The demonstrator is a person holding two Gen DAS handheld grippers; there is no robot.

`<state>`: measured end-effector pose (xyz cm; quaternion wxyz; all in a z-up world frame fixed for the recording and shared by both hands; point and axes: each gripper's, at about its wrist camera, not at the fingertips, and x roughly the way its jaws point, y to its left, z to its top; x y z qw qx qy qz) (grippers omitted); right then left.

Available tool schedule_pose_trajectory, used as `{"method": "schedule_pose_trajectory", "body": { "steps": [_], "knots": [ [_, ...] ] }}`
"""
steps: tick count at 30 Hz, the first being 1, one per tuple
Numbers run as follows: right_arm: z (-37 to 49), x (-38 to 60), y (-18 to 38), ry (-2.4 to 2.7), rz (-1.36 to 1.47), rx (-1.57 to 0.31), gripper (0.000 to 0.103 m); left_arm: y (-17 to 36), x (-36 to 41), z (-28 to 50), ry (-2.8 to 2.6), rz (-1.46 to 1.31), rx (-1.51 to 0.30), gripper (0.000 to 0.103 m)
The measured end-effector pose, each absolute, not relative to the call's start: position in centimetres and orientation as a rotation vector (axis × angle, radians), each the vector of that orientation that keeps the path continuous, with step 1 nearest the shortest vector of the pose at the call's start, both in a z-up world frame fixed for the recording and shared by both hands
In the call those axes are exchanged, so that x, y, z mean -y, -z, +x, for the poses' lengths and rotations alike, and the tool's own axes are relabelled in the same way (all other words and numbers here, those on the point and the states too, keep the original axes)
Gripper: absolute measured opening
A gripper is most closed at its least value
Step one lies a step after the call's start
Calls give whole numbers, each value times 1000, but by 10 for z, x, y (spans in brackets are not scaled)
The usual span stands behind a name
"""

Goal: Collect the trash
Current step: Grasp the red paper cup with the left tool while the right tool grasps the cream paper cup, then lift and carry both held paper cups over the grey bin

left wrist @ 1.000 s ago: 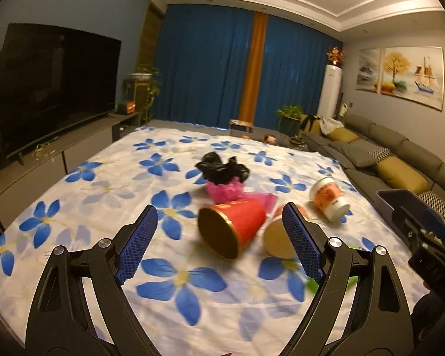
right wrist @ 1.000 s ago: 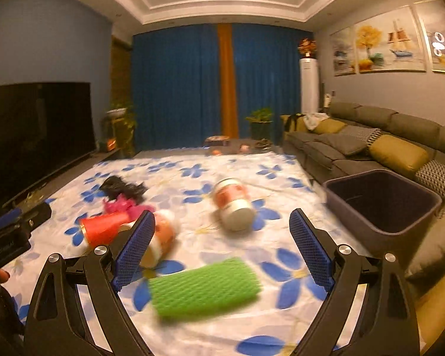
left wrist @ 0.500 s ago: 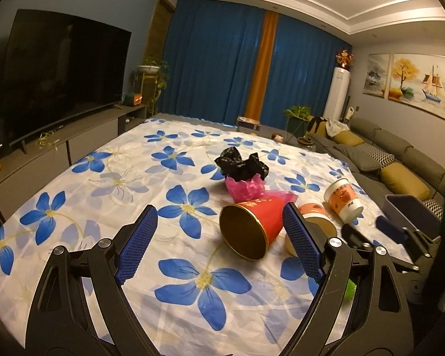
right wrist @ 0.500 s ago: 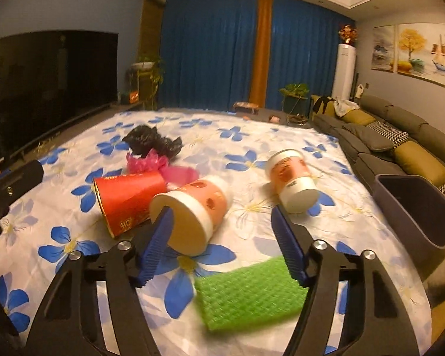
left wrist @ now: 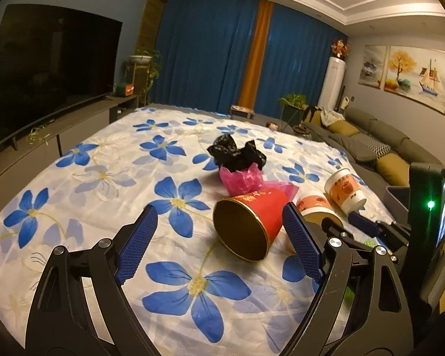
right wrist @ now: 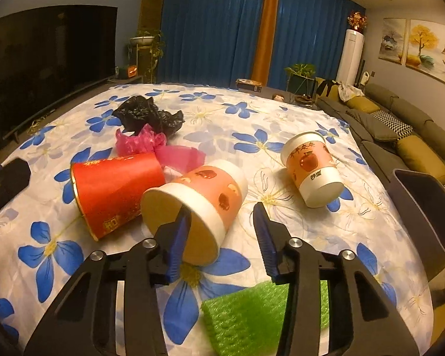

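**Both grippers low over the cups**

Our right gripper (right wrist: 221, 231) is partly open around the rim of the peach cup (right wrist: 198, 204), one finger (right wrist: 178, 237) seemingly inside its mouth. Our left gripper (left wrist: 219, 246) gapes wide, level, just short of the red cup (left wrist: 249, 225) lying beside it. The bin (right wrist: 427, 207) sits off the table's (right wrist: 281, 124) right edge.

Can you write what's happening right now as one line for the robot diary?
left hand-held gripper: open, facing red cup | right hand-held gripper: open around near apple cup rim | bin: right of table
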<state>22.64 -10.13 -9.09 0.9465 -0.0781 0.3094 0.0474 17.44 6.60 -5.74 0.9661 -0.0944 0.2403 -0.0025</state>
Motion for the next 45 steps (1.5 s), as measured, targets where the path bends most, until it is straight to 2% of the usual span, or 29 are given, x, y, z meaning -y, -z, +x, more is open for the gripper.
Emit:
{"method": "schedule_pose_trajectory", "body": {
  "steps": [2,4,7,8,13,23,27,30,34,45],
  "knots": [
    [228,103,91,-95,-159,-632,40,61,-64,180,19,-194,-504,84],
    [230,103,92,-94,-161,-639,29,63,-62,185,27,-196,-515,83],
    [233,105,93,-92,-163,-649,18,66,-59,194,45,-194,-537,81],
    [233,105,93,-94,-159,-649,18,68,-57,197,50,-192,-546,80],
    [227,113,90,-83,-148,-619,5,79,-57,214,92,-229,-614,64],
    [210,137,79,-67,-66,-564,4,87,-45,233,167,-243,-670,31],
    [195,148,70,-63,-35,-530,4,87,-43,237,197,-258,-675,14],
    [183,155,65,-56,-19,-512,4,86,-40,237,206,-256,-679,7],
    [169,165,61,-41,3,-493,4,86,-41,235,224,-283,-680,2],
    [138,192,52,4,58,-443,4,58,-37,175,214,-267,-561,2]
  ]
}}
